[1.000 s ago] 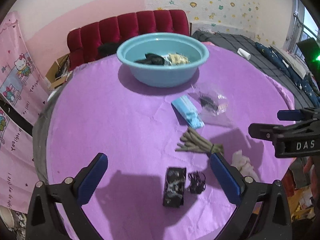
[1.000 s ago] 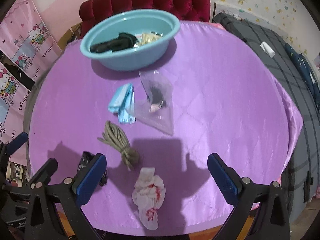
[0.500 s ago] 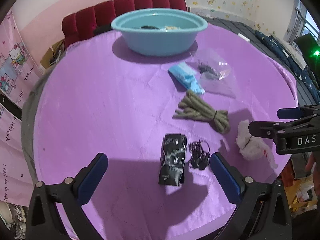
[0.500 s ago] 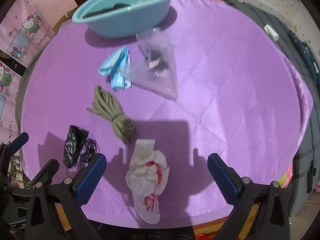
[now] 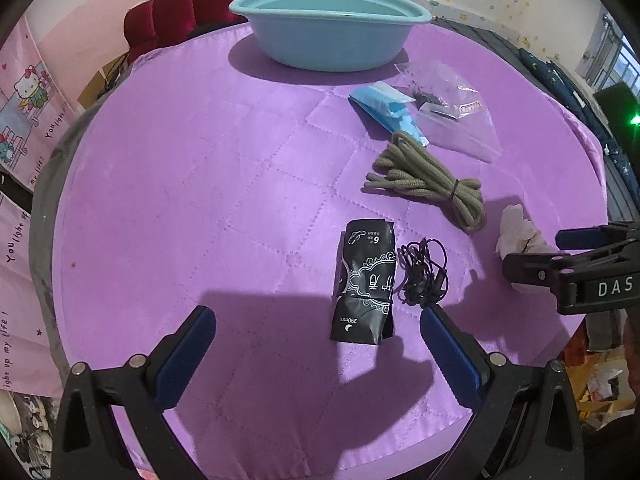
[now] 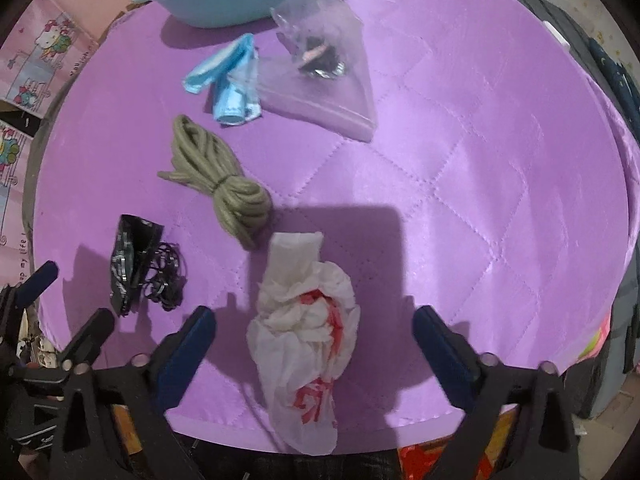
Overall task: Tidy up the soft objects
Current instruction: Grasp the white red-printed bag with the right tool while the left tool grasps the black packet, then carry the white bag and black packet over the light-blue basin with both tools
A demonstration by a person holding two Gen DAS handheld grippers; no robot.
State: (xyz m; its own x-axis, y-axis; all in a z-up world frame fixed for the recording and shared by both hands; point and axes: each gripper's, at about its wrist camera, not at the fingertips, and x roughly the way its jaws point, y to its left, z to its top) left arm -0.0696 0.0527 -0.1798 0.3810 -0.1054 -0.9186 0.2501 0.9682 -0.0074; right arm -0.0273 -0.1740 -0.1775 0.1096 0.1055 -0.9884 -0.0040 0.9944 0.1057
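My left gripper [image 5: 316, 320] hangs open low over the purple quilted table [image 5: 200, 200]. A black printed packet [image 5: 366, 284] lies just ahead of its fingertips, with a tangle of thin black cord [image 5: 422, 274] beside the right finger. My right gripper [image 6: 314, 320] points straight down and its jaws are closing. A crumpled white plastic bag with red print [image 6: 308, 344] lies between them, and the pads stand clear of it on both sides. The right gripper [image 5: 540, 254] also shows at the edge of the left wrist view, over the white bag [image 5: 516, 232].
A teal basin [image 5: 332, 40] stands at the far side. In front of it lie a folded light-blue cloth [image 5: 384, 110], a clear zip bag [image 5: 452, 116] with dark bits inside, and a bundled olive rope [image 5: 428, 188]. The table's near edge runs just below both grippers.
Both grippers have sunk toward the table and tilted further down, so the packet and the white bag appear larger and closer. The basin's contents have dropped out of sight behind its rim.
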